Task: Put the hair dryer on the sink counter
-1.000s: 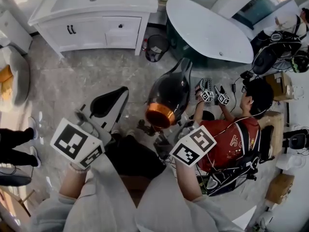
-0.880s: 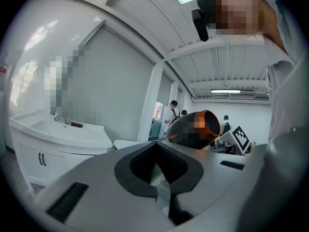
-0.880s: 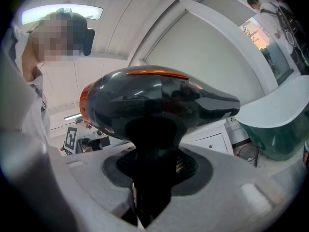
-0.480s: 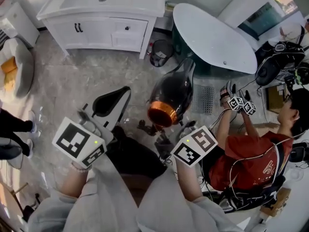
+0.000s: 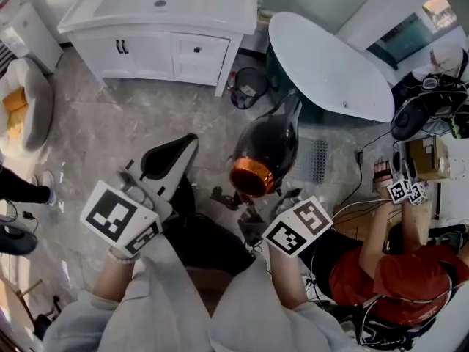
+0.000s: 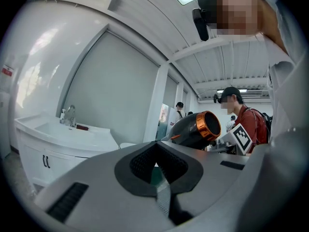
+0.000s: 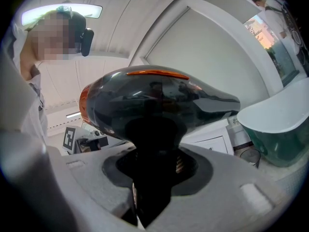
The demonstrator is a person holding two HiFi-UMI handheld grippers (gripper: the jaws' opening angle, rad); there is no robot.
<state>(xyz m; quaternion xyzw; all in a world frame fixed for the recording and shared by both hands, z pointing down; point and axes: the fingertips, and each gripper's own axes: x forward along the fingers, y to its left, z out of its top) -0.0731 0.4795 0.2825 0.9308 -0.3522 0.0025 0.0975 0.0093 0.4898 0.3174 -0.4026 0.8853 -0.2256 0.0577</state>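
Observation:
The hair dryer is glossy black with an orange ring at its rear end and hangs above the floor in the head view. My right gripper is shut on its handle, and in the right gripper view the dryer's body fills the space above the jaws. My left gripper is off to the left of the dryer, shut with nothing in it. The white sink counter stands across the floor at the top, with its basin and tap visible.
A white oval tub on a green base stands right of the counter, with a black waste bin between them. A person in a red shirt holding grippers crouches at the right, beside bags. A floor grate lies beyond the dryer.
The person in red has moved away to the right and lower in the view. The counter and tub have shifted slightly rightward in the view. Both my grippers and the dryer keep their places.

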